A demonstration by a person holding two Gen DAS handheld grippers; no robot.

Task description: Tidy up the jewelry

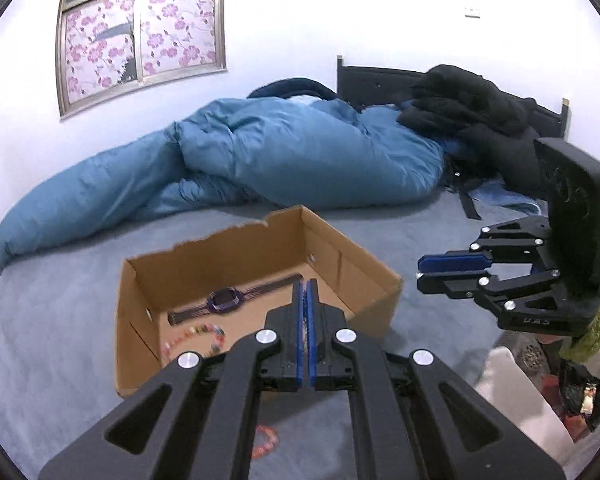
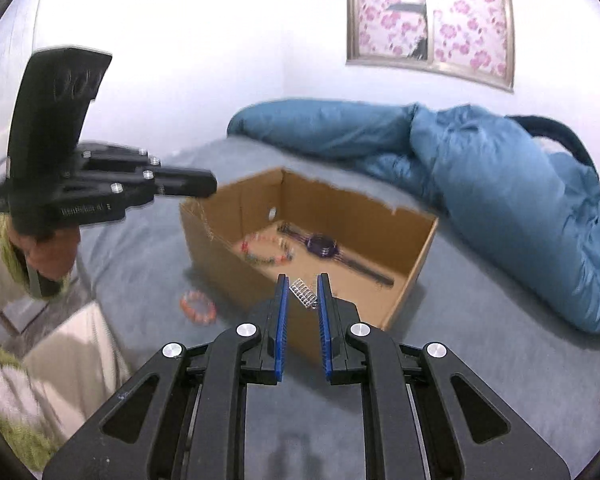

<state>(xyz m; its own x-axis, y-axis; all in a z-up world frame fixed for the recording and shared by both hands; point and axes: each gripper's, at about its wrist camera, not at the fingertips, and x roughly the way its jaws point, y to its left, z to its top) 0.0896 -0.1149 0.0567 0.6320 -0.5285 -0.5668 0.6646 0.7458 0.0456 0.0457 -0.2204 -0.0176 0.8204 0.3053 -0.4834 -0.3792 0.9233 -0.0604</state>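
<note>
Two pieces already lie inside an open cardboard box [image 2: 228,236] that sits on a grey bed: a purple watch [image 2: 322,245] stretched across the box floor, and a string of coloured beads [image 2: 266,254] curled beside it near the front wall. One orange bracelet [image 2: 198,306] is not yet put away; it lies on the bed just outside the box, on the side nearer the person. The right claw [image 2: 303,294] hovers over the near edge of the box, its blue pads a little apart and pinching a small silver chain piece [image 2: 305,292] between them. The left claw [image 1: 304,294] is closed with nothing seen between its pads, raised above the box front. A person's pale sleeve with a green cuff shows at the edge of both views. By this look, the job is about half done: the silver piece needs dropping in, then the bracelet.
</note>
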